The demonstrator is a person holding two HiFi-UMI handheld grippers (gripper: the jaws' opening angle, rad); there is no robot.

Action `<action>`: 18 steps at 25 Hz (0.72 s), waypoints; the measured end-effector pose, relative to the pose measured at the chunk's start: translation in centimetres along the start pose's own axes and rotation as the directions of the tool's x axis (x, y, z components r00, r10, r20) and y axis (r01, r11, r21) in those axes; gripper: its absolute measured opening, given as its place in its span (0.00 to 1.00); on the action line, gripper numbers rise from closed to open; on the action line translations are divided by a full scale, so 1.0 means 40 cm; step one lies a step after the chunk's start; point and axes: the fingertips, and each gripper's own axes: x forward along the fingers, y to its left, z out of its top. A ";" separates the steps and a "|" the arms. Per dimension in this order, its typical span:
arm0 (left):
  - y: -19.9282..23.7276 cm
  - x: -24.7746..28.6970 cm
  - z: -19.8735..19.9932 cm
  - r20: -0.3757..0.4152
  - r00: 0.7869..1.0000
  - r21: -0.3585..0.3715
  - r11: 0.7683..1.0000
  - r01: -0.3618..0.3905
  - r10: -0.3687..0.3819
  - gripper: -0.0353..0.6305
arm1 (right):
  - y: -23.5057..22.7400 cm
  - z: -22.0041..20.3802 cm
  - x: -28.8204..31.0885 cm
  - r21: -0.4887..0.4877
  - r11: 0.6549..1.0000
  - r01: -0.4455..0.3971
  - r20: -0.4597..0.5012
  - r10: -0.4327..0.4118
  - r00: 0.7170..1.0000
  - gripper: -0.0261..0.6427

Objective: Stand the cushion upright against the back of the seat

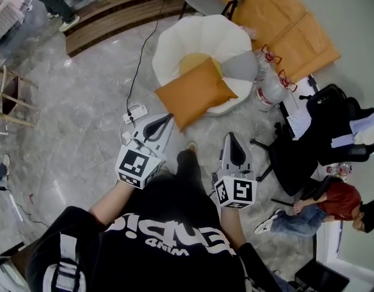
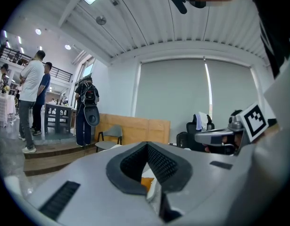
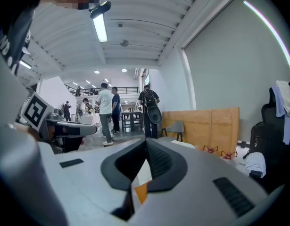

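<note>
An orange cushion (image 1: 194, 93) lies on its broad face across the front of a round white seat (image 1: 199, 35), well short of the seat's back. Seen from the head view, the cushion is a plump, soft, smooth fabric rectangle. It is turned like a diamond, with one corner overhanging the seat's front rim and pointing toward us. Its longer side runs from the left of the picture up to the right.

The seat is shaped like a bowl, with scalloped, petal-like walls that look padded. Inside it, behind the cushion, we see a round yellow pad (image 1: 196, 62) and, to the right, a grey padded piece (image 1: 240, 66).

We hold two grey plastic tools low over the floor, both aimed at the seat. The left claw (image 1: 169, 117) is just short of the cushion's near corner, and the right claw (image 1: 230, 136) sits a little further back. Each gripper view shows dark ribbed pads meeting at the tip, so both claws are closed together with nothing between them. Only a sliver of orange shows beyond the pads.

The floor (image 1: 71, 120) is glossy grey marbled stone. A white power strip (image 1: 135, 112) with a black cable lies left of the seat. Clear plastic water jugs (image 1: 269, 90) with red handles stand just right of the seat.
</note>
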 end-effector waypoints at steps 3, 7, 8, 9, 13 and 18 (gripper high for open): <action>0.016 0.033 0.006 -0.002 1.000 0.007 1.000 0.001 -0.001 0.06 | -0.011 0.007 0.037 0.006 1.000 -0.008 0.001 0.008 1.000 0.07; 0.028 0.087 0.016 -0.012 1.000 0.000 1.000 0.003 -0.003 0.06 | -0.038 0.012 0.085 0.014 1.000 -0.013 0.001 0.012 1.000 0.07; 0.031 0.103 0.016 -0.013 1.000 0.000 1.000 0.004 -0.004 0.06 | -0.047 0.012 0.097 0.015 1.000 -0.013 0.001 0.013 1.000 0.07; 0.034 0.120 0.017 -0.014 1.000 -0.001 1.000 0.005 -0.005 0.06 | -0.057 0.012 0.110 0.017 1.000 -0.013 0.000 0.013 1.000 0.07; 0.049 0.199 0.027 -0.010 1.000 0.006 1.000 0.011 -0.011 0.06 | -0.107 0.023 0.165 0.026 1.000 -0.010 -0.005 0.010 1.000 0.07; 0.061 0.311 0.071 -0.004 1.000 0.007 1.000 0.007 -0.007 0.06 | -0.179 0.047 0.243 0.028 0.999 -0.026 -0.004 0.026 1.000 0.07</action>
